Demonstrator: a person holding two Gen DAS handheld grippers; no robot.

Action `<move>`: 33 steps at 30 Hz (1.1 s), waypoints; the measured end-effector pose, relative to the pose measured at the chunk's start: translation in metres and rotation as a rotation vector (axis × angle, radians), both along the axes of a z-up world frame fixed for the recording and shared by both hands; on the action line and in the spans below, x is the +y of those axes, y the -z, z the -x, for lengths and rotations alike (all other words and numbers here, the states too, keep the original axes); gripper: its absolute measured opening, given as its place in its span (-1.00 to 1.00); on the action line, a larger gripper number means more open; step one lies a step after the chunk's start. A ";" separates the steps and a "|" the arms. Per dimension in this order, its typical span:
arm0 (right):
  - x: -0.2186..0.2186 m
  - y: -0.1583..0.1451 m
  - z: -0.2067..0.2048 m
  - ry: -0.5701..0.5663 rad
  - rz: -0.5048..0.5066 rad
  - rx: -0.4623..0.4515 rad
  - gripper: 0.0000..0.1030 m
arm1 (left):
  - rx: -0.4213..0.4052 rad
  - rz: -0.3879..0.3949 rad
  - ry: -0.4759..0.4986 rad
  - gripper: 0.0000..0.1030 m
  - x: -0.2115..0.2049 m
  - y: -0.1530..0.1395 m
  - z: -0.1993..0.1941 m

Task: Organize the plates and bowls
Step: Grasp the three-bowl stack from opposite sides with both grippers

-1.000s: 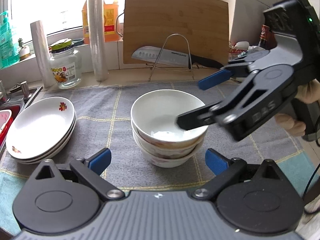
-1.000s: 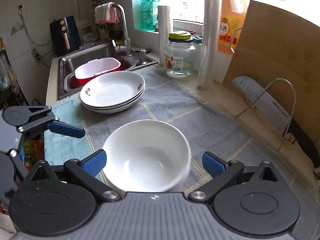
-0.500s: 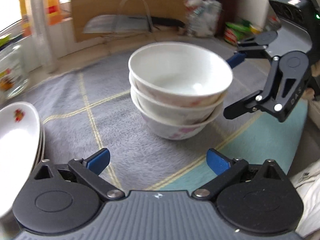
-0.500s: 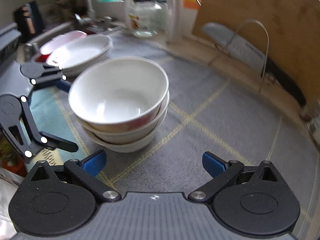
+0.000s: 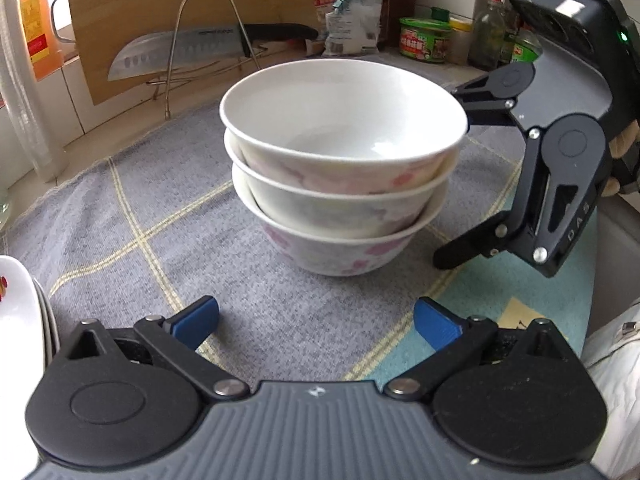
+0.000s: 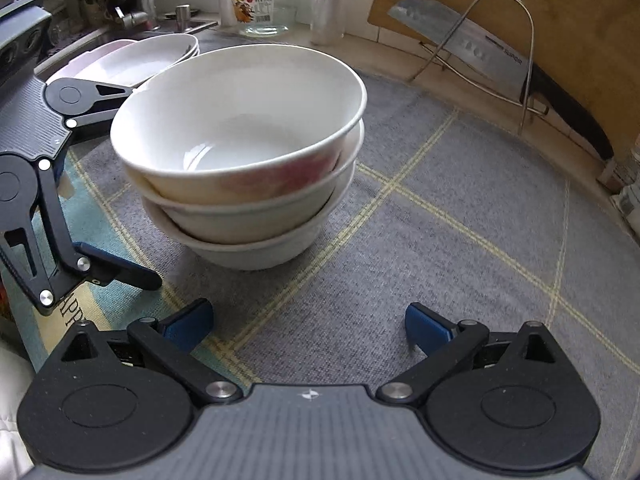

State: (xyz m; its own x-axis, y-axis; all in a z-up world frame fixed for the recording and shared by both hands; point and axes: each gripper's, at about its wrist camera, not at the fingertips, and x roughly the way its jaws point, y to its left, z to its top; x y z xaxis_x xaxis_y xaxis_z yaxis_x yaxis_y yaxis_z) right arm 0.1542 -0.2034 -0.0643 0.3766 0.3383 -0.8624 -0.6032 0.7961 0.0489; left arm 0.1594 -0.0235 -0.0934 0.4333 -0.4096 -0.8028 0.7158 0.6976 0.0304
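Observation:
Three white bowls with pink flower prints sit nested in a stack (image 5: 340, 184) on a grey mat (image 5: 120, 216); the stack also shows in the right wrist view (image 6: 244, 160). My left gripper (image 5: 316, 322) is open and empty, low over the mat just in front of the stack. My right gripper (image 6: 308, 326) is open and empty, on the stack's other side; it shows in the left wrist view (image 5: 460, 176) beside the bowls, not touching. A stack of white plates (image 6: 136, 60) sits by the sink; its edge shows in the left wrist view (image 5: 20, 320).
A wooden cutting board (image 5: 168, 8) leans against the back wall with a knife (image 5: 192, 46) on a wire rack (image 5: 208, 36). A glass jar (image 6: 264, 0) and a plastic roll (image 6: 328, 0) stand at the back. Bottles and tins (image 5: 424, 36) crowd the right corner.
Both grippers have dropped lower and drawn back from the bowl stack. The right gripper, which was over the top bowl's rim, now stands open beside the stack.

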 end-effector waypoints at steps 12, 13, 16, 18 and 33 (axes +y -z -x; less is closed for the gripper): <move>-0.004 0.003 0.001 -0.043 -0.029 -0.041 1.00 | -0.041 0.046 0.021 0.99 0.000 0.003 -0.003; -0.004 0.002 -0.002 -0.056 -0.028 -0.037 1.00 | -0.025 0.034 0.034 0.99 -0.001 0.001 -0.006; -0.001 -0.002 -0.003 -0.122 -0.004 -0.057 1.00 | -0.014 0.019 0.070 0.98 0.000 -0.005 -0.010; 0.002 -0.006 -0.004 -0.174 0.010 -0.085 1.00 | -0.029 0.031 0.092 0.98 0.002 -0.012 -0.011; 0.014 -0.021 -0.022 -0.430 -0.047 -0.106 0.76 | 0.016 0.001 0.295 0.86 -0.011 -0.022 -0.030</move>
